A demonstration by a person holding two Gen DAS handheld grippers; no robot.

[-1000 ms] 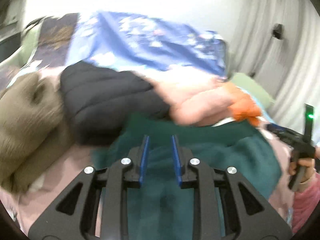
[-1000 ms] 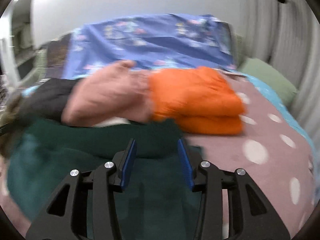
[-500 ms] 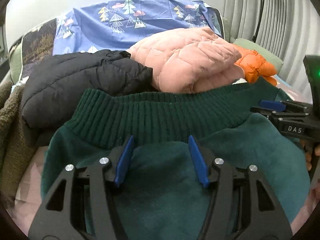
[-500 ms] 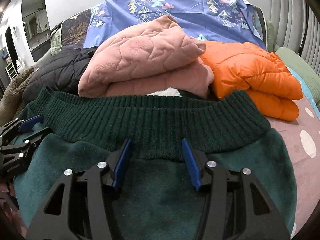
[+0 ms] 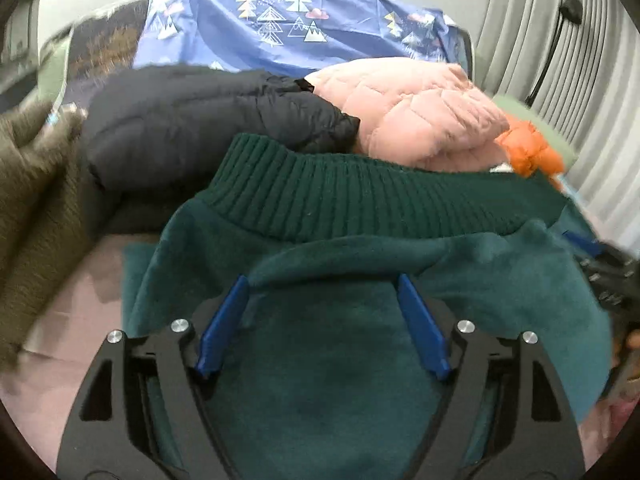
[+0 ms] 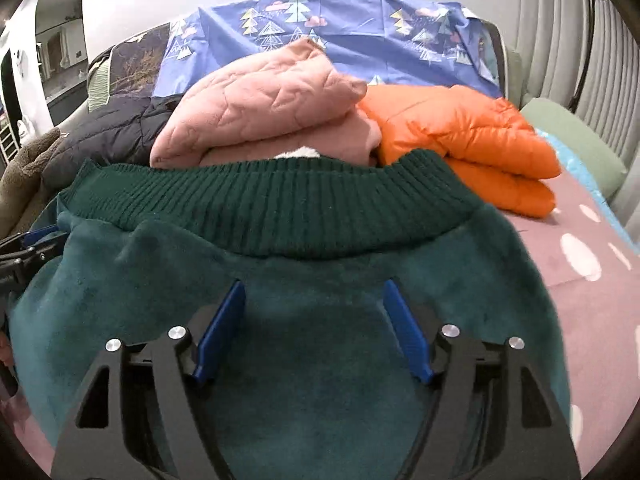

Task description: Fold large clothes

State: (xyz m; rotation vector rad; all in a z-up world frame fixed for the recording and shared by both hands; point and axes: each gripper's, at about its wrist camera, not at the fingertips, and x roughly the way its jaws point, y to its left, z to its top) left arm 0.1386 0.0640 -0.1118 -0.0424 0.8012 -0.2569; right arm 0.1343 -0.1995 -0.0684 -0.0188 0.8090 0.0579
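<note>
Left wrist view: we see the left gripper with jaws spreading, nothing pinched, the green sweater flat beneath and ahead of it. The ribbed hem runs crosswise just beyond both tools. Our right gripper is likewise opening over the cloth; we judge each hand equally near the hem

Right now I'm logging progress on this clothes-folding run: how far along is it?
Done, by the look of it: the pink jacket, orange jacket and black jacket lie folded in a row behind. In hand: the green sweater lies doubled over, ribbed hem on top; the left gripper and right gripper are opening over it, pinching nothing. Left: perhaps one more fold; the brown garment looks unfolded.
</note>
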